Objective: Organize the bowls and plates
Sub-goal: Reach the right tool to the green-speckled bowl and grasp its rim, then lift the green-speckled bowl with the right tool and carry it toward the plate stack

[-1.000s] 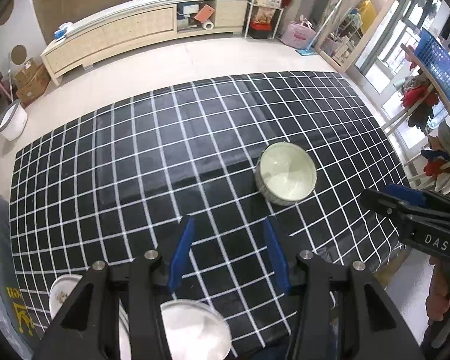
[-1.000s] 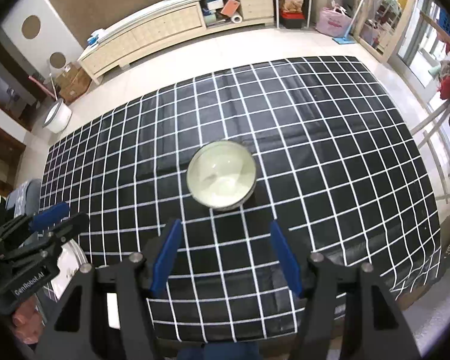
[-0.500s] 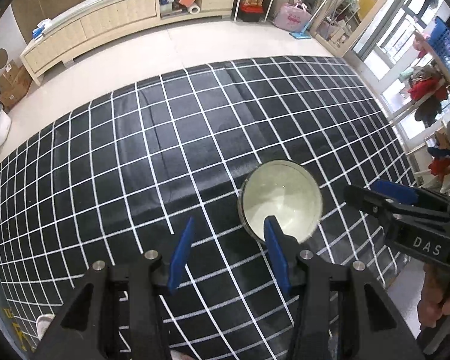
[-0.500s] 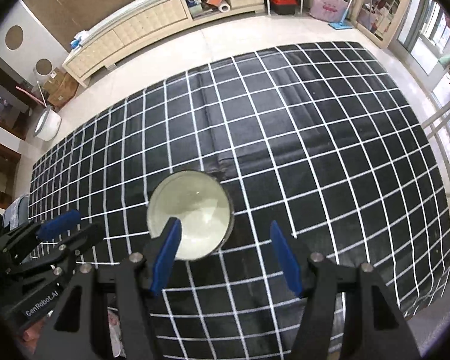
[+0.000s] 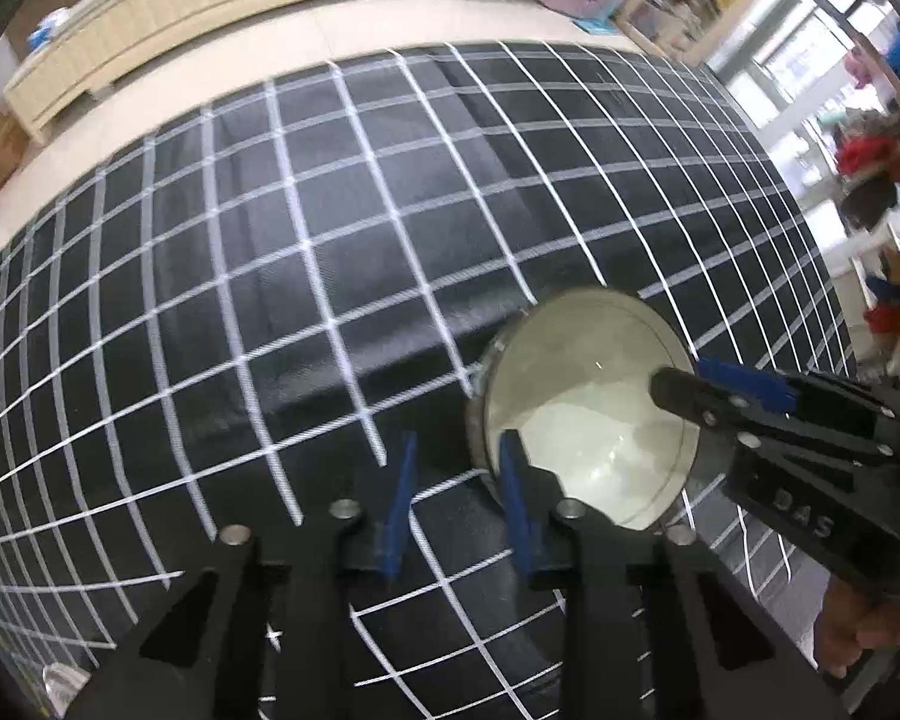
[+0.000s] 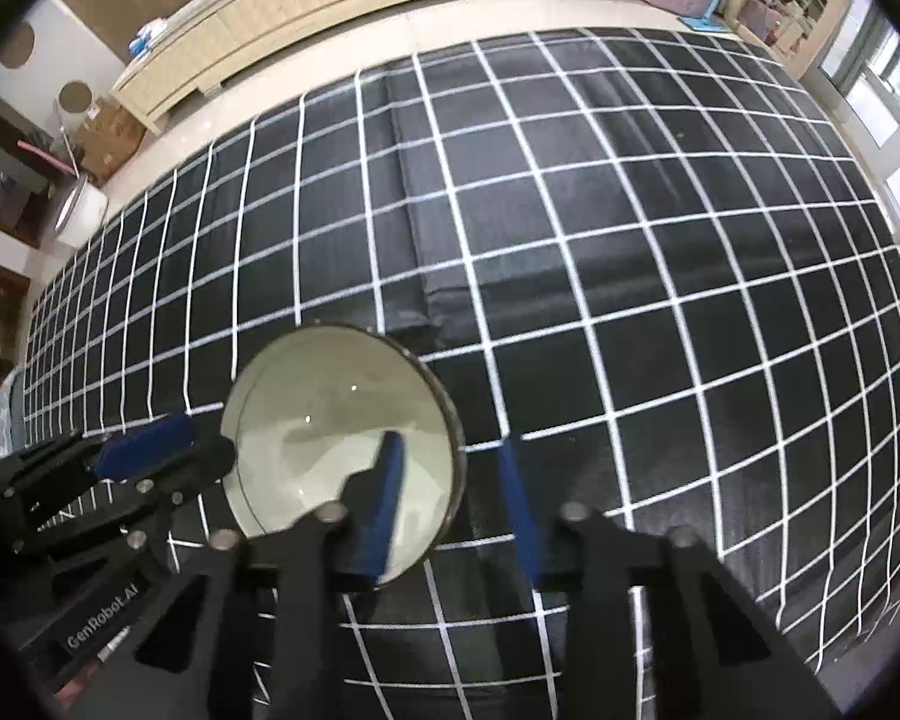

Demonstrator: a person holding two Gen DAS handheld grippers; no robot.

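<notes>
Glazed ceramic bowl (image 6: 330,420), glossy pale interior with highlights, at 7 o'clock on a matt woven black cloth (image 6: 570,240) with white grid lines; gripper fingers (image 6: 384,498) of matt black plastic with blue pads and bare metal bolt heads; pale wood-look sideboard (image 6: 270,18) at 12 o'clock

One pale greenish-white bowl (image 5: 588,414) (image 6: 330,420) with thin dark rim; upright, mouth up, glossy inside; empty; resting on black cloth gridded in white (image 5: 270,240) (image 6: 630,240), near its front edge.
</notes>
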